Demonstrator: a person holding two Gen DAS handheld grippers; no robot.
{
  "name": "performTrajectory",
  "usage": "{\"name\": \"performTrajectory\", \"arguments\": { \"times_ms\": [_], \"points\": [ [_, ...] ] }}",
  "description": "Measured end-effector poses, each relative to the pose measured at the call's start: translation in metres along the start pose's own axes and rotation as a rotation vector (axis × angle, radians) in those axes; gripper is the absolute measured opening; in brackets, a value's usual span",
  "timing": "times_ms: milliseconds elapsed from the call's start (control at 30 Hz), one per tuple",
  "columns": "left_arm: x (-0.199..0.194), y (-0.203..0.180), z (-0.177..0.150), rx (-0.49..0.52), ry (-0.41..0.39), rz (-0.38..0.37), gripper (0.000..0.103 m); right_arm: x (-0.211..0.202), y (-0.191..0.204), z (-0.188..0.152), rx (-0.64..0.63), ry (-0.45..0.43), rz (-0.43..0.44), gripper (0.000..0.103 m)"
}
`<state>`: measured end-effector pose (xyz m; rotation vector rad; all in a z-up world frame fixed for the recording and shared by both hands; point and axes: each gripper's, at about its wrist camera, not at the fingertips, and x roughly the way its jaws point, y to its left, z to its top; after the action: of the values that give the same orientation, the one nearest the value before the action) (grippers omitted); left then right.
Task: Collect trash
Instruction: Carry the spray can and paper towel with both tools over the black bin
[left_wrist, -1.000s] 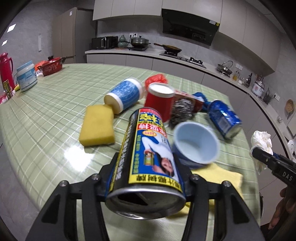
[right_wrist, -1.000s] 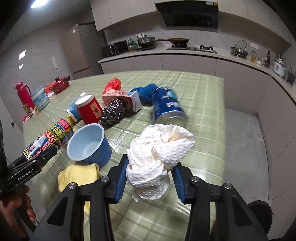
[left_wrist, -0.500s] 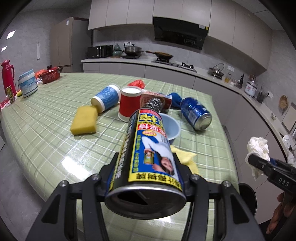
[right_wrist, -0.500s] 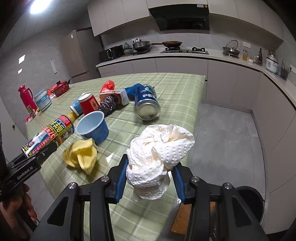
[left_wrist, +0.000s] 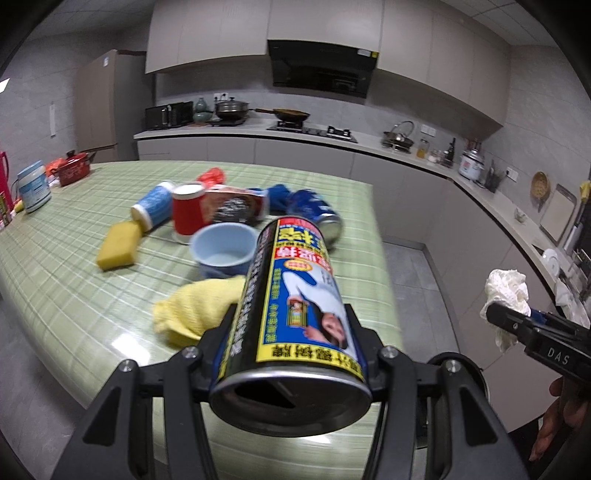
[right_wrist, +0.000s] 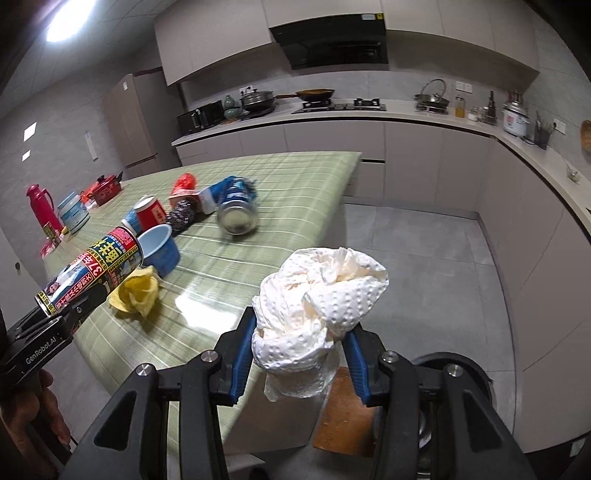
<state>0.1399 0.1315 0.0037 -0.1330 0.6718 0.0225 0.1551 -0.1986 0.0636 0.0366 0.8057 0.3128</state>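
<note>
Your left gripper (left_wrist: 291, 332) has its jaws clamped on a tall printed can (left_wrist: 295, 314), which lies lengthwise between them with its open metal end toward the camera and its far end pointing out over the table (left_wrist: 74, 273). Just beyond the left jaw, a crumpled yellow cloth (left_wrist: 195, 310) lies on the green checked tablecloth. Further ahead of the jaws sits a light blue bowl (left_wrist: 223, 249), and past it a cluster: a red cup (left_wrist: 188, 214) standing upright, a blue-and-white cup (left_wrist: 153, 206) on its side, a steel scourer (left_wrist: 232, 208) against a torn packet, and a blue soda can (left_wrist: 314, 214) on its side. A yellow sponge (left_wrist: 118, 245) lies well to the left of the jaws.

Your right gripper (right_wrist: 299, 350) holds a wad of white paper towel (right_wrist: 317, 299), pinched between the blue-padded fingers (right_wrist: 242, 354), with the wad bulging above them and a tail hanging below. It hangs off the table's near corner, over the floor. Below and to the right of those jaws you can see the dark rim of a round bin (right_wrist: 465, 373), partly hidden behind the gripper frame. In the left wrist view the wad shows far right of the left jaws, well apart from the can.
</note>
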Motion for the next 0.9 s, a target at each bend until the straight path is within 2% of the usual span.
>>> {"name": "performTrajectory", "arguments": {
  "times_ms": [433,633,900],
  "points": [
    [0.008,-0.103,-0.025,0.086,0.034,-0.134,0.053,-0.045,-0.09,-0.034,0.064,0.007,-0.089,0.047],
    [0.019,-0.156,-0.047,0.138,0.079,-0.202,0.053,-0.056,-0.133,-0.057,0.108,0.037,-0.138,0.047],
    [0.038,-0.213,-0.085,0.192,0.162,-0.25,0.053,-0.056,-0.179,-0.088,0.16,0.088,-0.166,0.047]
  ]
}}
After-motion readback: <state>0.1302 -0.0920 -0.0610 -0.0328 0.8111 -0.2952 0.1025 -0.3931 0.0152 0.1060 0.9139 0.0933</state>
